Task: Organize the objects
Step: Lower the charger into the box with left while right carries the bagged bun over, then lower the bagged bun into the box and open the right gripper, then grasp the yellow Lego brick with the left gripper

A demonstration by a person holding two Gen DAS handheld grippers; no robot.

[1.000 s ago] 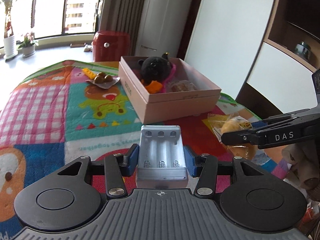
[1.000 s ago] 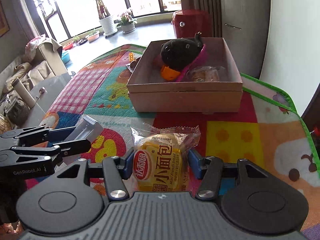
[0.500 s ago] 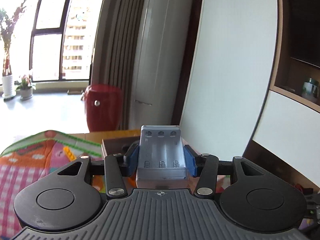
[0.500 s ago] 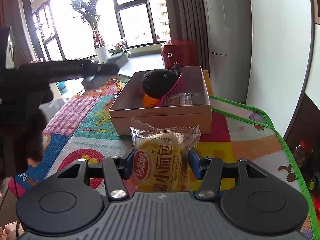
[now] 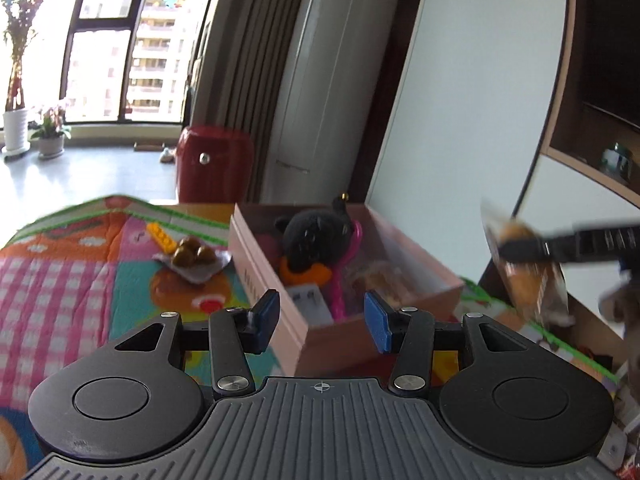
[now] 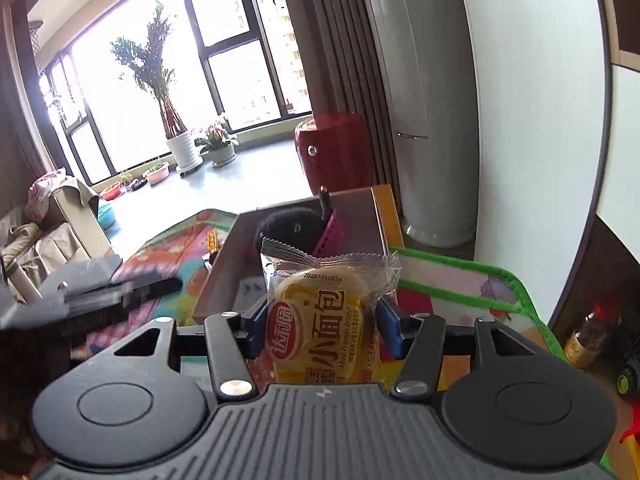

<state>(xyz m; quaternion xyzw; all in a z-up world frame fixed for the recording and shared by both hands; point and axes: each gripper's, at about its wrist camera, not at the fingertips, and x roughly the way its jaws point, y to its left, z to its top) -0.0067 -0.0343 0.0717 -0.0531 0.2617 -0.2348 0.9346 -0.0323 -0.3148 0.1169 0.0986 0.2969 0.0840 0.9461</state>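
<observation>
My left gripper (image 5: pixel 322 320) is open and empty, just above the near corner of the pink cardboard box (image 5: pixel 332 340). The white battery holder (image 5: pixel 310 302) lies inside the box beside a black plush toy (image 5: pixel 316 240) and a pink item (image 5: pixel 340 284). My right gripper (image 6: pixel 322 330) is shut on a yellow packaged mini bread (image 6: pixel 324 320) and holds it in the air near the box (image 6: pixel 216 284). The bread also shows at the right of the left wrist view (image 5: pixel 528 272).
A colourful play mat (image 5: pixel 80 280) covers the table. A yellow brick (image 5: pixel 160 236) and a packet of brown snacks (image 5: pixel 192 260) lie left of the box. A red stool (image 5: pixel 216 168) and white cabinet (image 5: pixel 460 120) stand behind.
My left gripper has opened and let go of the battery holder, which now lies in the box. My right gripper with the bread has risen and moved closer to the box.
</observation>
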